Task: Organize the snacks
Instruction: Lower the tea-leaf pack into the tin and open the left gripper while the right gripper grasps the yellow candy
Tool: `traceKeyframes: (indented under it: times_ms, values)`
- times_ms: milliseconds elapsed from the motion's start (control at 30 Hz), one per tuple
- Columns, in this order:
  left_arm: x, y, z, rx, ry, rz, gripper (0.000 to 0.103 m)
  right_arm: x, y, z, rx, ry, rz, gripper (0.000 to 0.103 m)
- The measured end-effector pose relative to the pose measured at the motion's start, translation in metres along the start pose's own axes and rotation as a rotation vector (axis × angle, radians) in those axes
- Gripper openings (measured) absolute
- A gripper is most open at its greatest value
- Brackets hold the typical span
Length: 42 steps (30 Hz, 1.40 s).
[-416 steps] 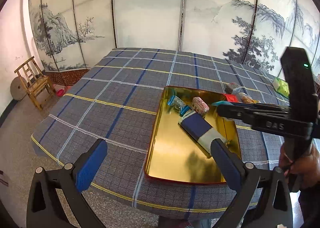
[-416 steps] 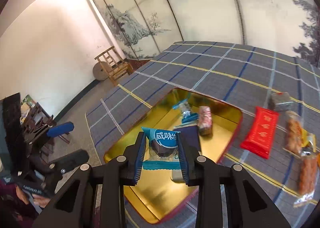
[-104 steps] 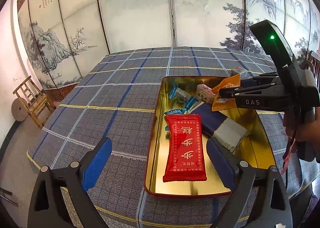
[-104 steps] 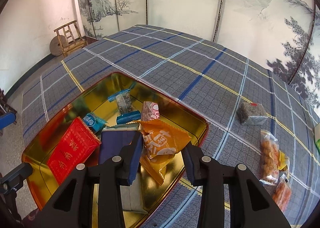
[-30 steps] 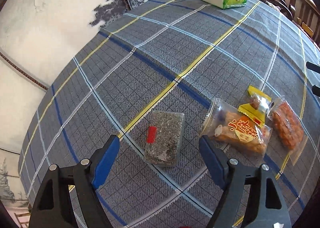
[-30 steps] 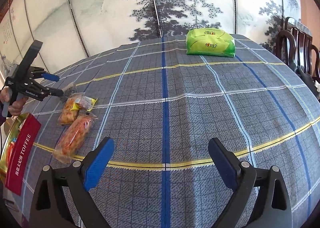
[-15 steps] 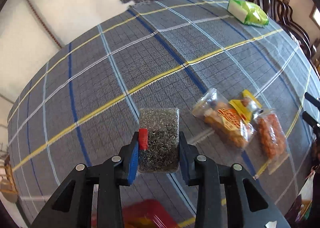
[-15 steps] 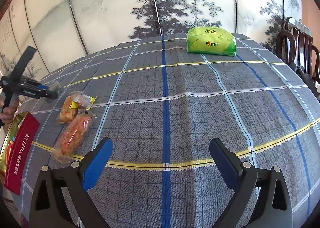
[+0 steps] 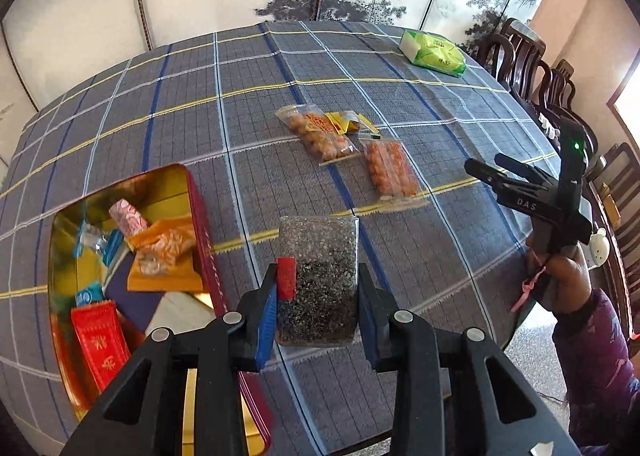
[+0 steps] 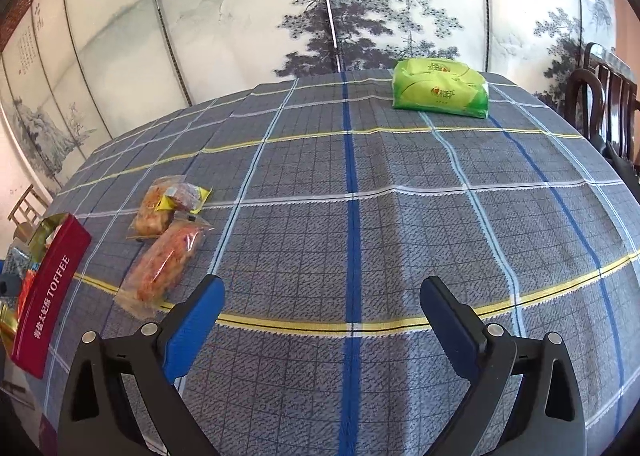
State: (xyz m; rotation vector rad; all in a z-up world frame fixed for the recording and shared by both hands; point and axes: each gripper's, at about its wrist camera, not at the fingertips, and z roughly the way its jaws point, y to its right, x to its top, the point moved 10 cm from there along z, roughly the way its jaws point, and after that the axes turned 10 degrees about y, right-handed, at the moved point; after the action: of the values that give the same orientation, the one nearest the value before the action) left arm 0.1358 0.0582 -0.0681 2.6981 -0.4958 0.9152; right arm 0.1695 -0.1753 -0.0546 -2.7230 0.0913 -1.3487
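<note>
My left gripper (image 9: 318, 320) is shut on a clear packet of dark speckled seeds with a red tab (image 9: 318, 276), held above the cloth just right of the gold tin (image 9: 200, 212). The tin holds a red packet (image 9: 100, 340), an orange packet (image 9: 164, 248) and several small sweets. Two clear bags of orange snacks (image 9: 390, 170) (image 9: 320, 132) and a yellow sachet (image 9: 346, 122) lie on the cloth beyond. My right gripper (image 10: 322, 312) is open and empty over bare cloth; the bags (image 10: 166, 260) and the tin's red side (image 10: 50, 288) lie to its left.
A green tissue pack (image 10: 440, 94) sits at the table's far edge, also in the left wrist view (image 9: 434, 52). Dark wooden chairs (image 9: 536, 72) stand along the right side. A painted folding screen (image 10: 320, 8) stands behind the checked tablecloth (image 10: 400, 216).
My left gripper closed on the seed packet, lifted it and swung it back toward the tin. The right gripper has stayed open and nearly still.
</note>
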Motion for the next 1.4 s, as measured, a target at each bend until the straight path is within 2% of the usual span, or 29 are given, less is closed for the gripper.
traceKeyframes:
  times_ms: [133,200,267,400,433,633,800,867,900,1000,1133,1233,1300,1400]
  values:
    - [-0.011,-0.002,-0.020,0.052,0.034,0.026,0.031,0.026,-0.040,0.001,0.129,0.031,-0.017,0.097]
    - [-0.011,-0.004,-0.027,0.061,0.052,0.028,0.031,0.039,-0.069,0.013,0.233,0.035,-0.096,0.088]
    - [-0.011,-0.008,-0.033,0.061,0.064,0.024,0.031,0.039,-0.097,0.030,0.313,0.001,-0.212,0.055]
    - [-0.005,-0.016,-0.036,0.069,0.077,0.010,0.031,0.036,-0.133,0.063,0.396,-0.079,-0.432,0.054]
    - [-0.005,-0.017,-0.035,0.070,0.080,0.007,0.031,0.036,-0.138,0.071,0.390,-0.091,-0.490,0.054]
    - [0.004,-0.017,-0.031,0.041,0.080,-0.022,0.031,0.027,-0.156,0.104,0.474,-0.194,-0.700,0.053]
    - [0.009,-0.017,-0.026,0.040,0.082,-0.022,0.031,0.023,-0.165,0.120,0.546,-0.245,-0.770,0.044]
    - [0.009,-0.019,-0.024,0.037,0.075,-0.039,0.031,0.014,-0.168,0.126,0.554,-0.288,-0.784,0.030]
    - [0.009,-0.020,-0.024,0.036,0.075,-0.048,0.031,0.014,-0.171,0.125,0.567,-0.284,-0.764,0.030]
    - [0.008,-0.028,-0.028,0.056,0.084,-0.064,0.031,0.021,-0.163,0.120,0.499,-0.254,-0.709,0.029]
    - [0.005,-0.040,-0.044,0.081,0.110,-0.092,0.031,0.052,-0.140,0.070,0.460,-0.100,-0.507,0.029]
    - [-0.002,-0.055,-0.058,0.121,0.131,-0.103,0.032,0.057,-0.107,0.030,0.344,-0.007,-0.385,0.029]
    - [-0.011,-0.067,-0.065,0.144,0.131,-0.119,0.032,0.050,-0.085,0.011,0.224,0.034,-0.352,0.029]
    - [-0.025,-0.084,-0.071,0.176,0.119,-0.140,0.032,0.036,-0.056,-0.003,0.151,0.035,-0.226,0.029]
